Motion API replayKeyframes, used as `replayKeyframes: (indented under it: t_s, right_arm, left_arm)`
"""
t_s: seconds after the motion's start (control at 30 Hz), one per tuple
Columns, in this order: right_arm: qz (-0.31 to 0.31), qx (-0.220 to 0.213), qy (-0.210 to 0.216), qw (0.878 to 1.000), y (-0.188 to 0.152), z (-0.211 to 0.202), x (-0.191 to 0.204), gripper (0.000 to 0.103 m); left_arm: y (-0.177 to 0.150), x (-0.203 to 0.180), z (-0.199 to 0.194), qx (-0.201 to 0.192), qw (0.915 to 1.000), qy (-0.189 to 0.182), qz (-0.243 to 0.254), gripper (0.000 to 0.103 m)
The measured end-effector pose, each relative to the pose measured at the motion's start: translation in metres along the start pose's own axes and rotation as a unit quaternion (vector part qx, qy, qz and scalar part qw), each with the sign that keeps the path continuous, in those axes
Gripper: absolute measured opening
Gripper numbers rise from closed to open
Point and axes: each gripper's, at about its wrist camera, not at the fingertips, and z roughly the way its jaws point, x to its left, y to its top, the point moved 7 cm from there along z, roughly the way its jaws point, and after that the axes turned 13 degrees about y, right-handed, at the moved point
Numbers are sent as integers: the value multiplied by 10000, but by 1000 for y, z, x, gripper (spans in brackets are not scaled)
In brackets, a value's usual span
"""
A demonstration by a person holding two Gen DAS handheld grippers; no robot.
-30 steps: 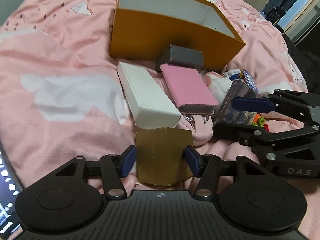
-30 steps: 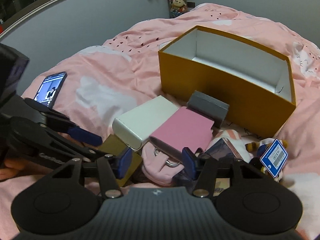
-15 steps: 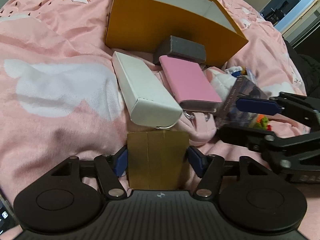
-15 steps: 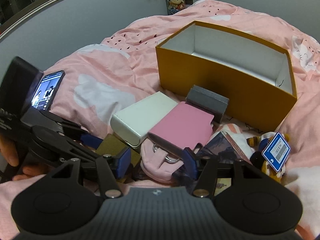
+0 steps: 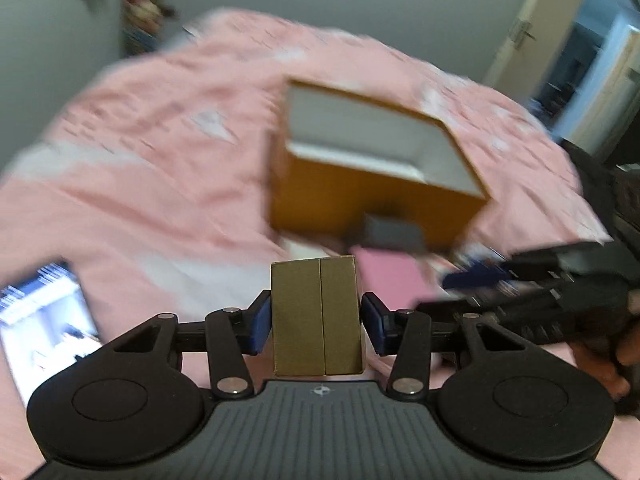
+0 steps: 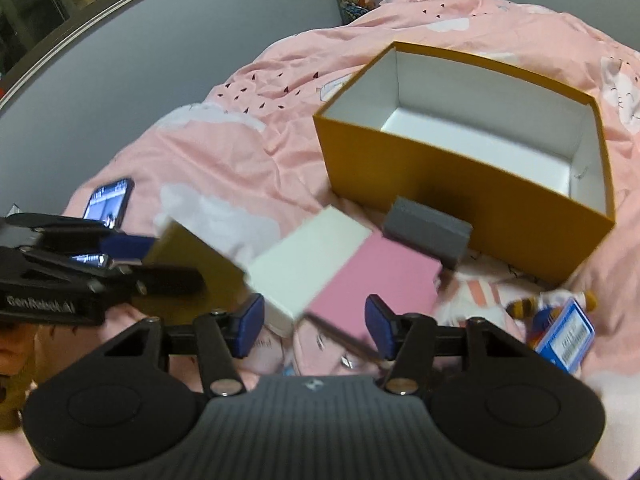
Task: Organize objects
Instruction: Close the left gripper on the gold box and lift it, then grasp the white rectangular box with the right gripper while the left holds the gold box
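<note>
in the left wrist view motion blur smears almost everything beyond the gold box (image 5: 317,316): the bed (image 5: 160,184), the orange box (image 5: 372,184), the grey box (image 5: 392,234) and the right gripper (image 5: 500,292). we cannot tell there whether the pads touch the gold box. the phone (image 5: 44,320) is cut off by the left edge. in the right wrist view the gold box (image 6: 192,256) is blurred, and the white box (image 6: 308,256) hides its far corner. the blue tag (image 6: 564,334) carries print too small for us to read. we see only part of the hand (image 6: 16,344) at the left edge.
</note>
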Motion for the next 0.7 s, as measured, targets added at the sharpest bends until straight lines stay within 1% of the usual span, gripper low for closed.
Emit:
replayKeyframes:
  t_s: [0.07, 0.17, 0.23, 0.3, 0.4, 0.5, 0.6, 0.67, 0.7]
  right_arm:
    - [-298, 110, 34, 9995, 3, 12, 13, 58]
    - [-848, 468, 115, 9952, -6, 36, 36, 58]
    - [-1034, 695, 96, 9922, -14, 49, 40, 57]
    - [-1140, 850, -31, 9898, -20, 60, 38, 57]
    - [-1435, 900, -227, 9853, -23, 71, 35, 56]
    - [-1769, 1068, -512, 9771, -27, 79, 33, 56]
    - [-1794, 1076, -494, 9766, -23, 75, 31, 54]
    - [-1758, 911, -507, 9789, -13, 64, 30, 42]
    - [-1723, 802, -534, 9803, -7, 58, 29, 41]
  left_arm:
    - [7, 8, 5, -57, 9996, 282, -80, 54]
    - [9, 9, 17, 3, 9994, 276, -193, 54]
    - [4, 6, 25, 15, 9994, 321, -89, 54]
    - [1, 4, 31, -30, 9993, 359, 20, 53]
    - [1, 7, 38, -39, 9995, 297, -124, 53]
    - [4, 8, 39, -62, 9995, 235, -194, 53]
    - [8, 6, 40, -111, 9995, 240, -150, 53]
    - [11, 8, 40, -132, 9994, 243, -199, 53]
    - [14, 10, 40, -138, 9992, 271, -250, 53]
